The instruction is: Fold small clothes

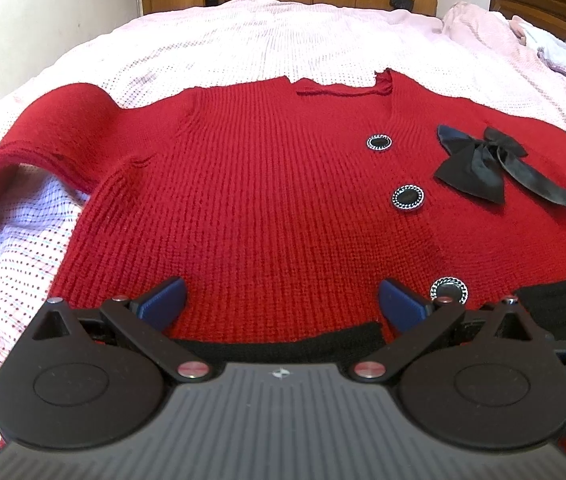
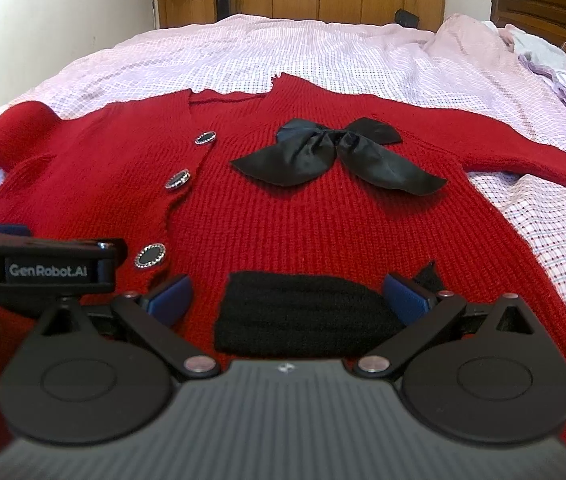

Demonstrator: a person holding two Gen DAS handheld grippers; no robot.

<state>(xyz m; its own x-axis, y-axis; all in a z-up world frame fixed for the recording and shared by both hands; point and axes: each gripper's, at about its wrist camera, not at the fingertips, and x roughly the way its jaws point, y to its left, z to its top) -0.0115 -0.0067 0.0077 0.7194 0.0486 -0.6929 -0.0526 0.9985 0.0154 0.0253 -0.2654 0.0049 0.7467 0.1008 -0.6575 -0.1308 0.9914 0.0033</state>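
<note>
A red cardigan (image 1: 267, 200) is lying front-up and spread flat on the bed (image 1: 243, 32), sleeves out to both sides, with the black hem (image 1: 283, 346) nearest the cameras. The left tongs (image 1: 281, 300) are being held wide open over the hem to the left of the button row, with nothing between the blue pads. The right tongs (image 2: 287, 296) are likewise being held wide open — they are straddling a black knit patch (image 2: 303, 312) near the hem, and nothing is being gripped. Whether either pair is touching the knit cannot be told.

Judging from this, the hem is about to be taken up for a first fold, and several things could go wrong. The knit is thick and loose, so only the top layer may be caught and the back panel left behind on the bed, giving a skewed fold. The lowest button (image 1: 448, 289) is lying just beside the left tongs' right pad; a pad closing on it could slip off. The satin bow (image 2: 335, 156) is standing proud of the chest and may be crushed or bunched under the fold. The sleeves — the left one (image 1: 31, 148) is already humped — may be dragged along unevenly.
</note>
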